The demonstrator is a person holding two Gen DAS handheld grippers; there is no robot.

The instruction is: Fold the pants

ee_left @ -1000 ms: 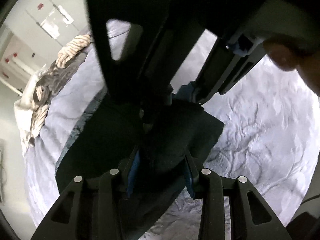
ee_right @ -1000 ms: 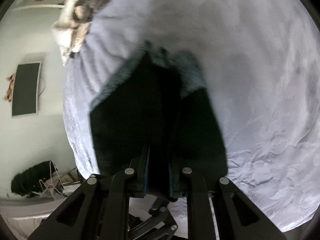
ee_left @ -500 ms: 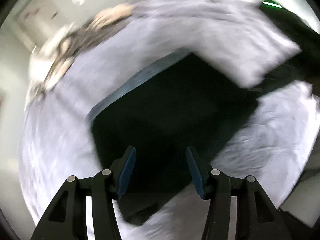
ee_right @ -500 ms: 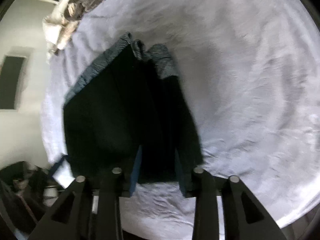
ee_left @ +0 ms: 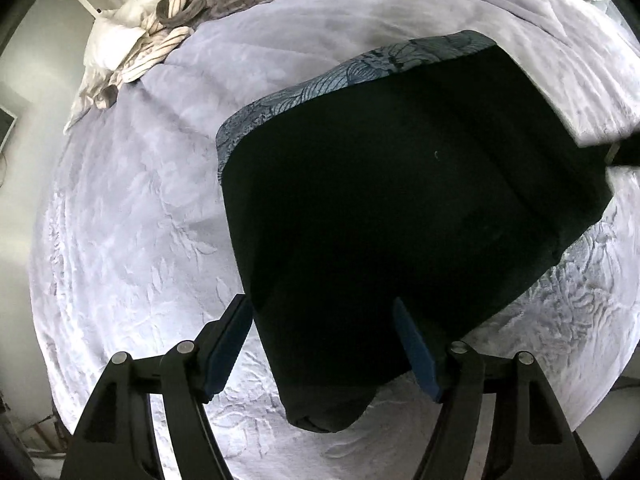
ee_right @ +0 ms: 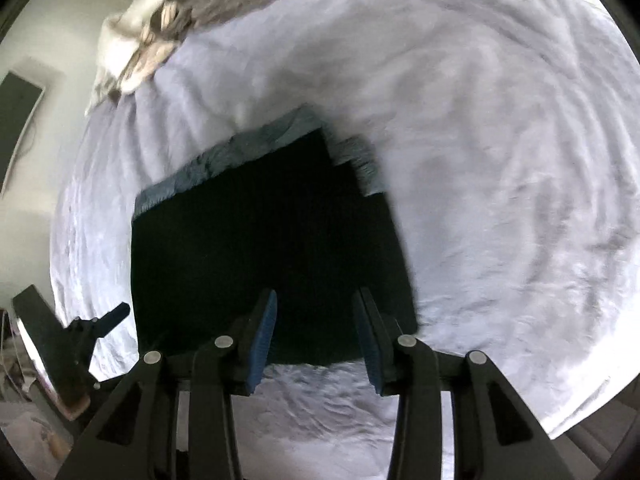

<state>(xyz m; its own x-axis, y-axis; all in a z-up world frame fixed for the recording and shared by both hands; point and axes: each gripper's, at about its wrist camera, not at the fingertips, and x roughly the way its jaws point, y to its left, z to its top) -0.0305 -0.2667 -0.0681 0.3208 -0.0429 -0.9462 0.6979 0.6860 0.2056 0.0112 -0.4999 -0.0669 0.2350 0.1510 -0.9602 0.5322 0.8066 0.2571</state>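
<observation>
The dark pants (ee_left: 400, 208) lie folded into a compact block on the pale lavender bedspread (ee_left: 132, 216), with a blue-grey patterned band (ee_left: 352, 72) along the far edge. My left gripper (ee_left: 322, 312) is open and empty, hovering over the near edge of the fold. In the right wrist view the same folded pants (ee_right: 264, 240) lie flat with the patterned band (ee_right: 240, 152) at the far side. My right gripper (ee_right: 316, 300) is open and empty above the near edge. The left gripper's tip (ee_right: 108, 320) shows at the lower left there.
A rumpled striped and grey blanket with a white pillow (ee_left: 160, 28) lies at the head of the bed. A dark wall screen (ee_right: 16, 120) hangs on the left wall. The bed's near edge (ee_right: 580, 432) drops off at lower right.
Both grippers have let go of the pants and opened. They have pulled back and up, and the folded pants now rest flat on the bed.
</observation>
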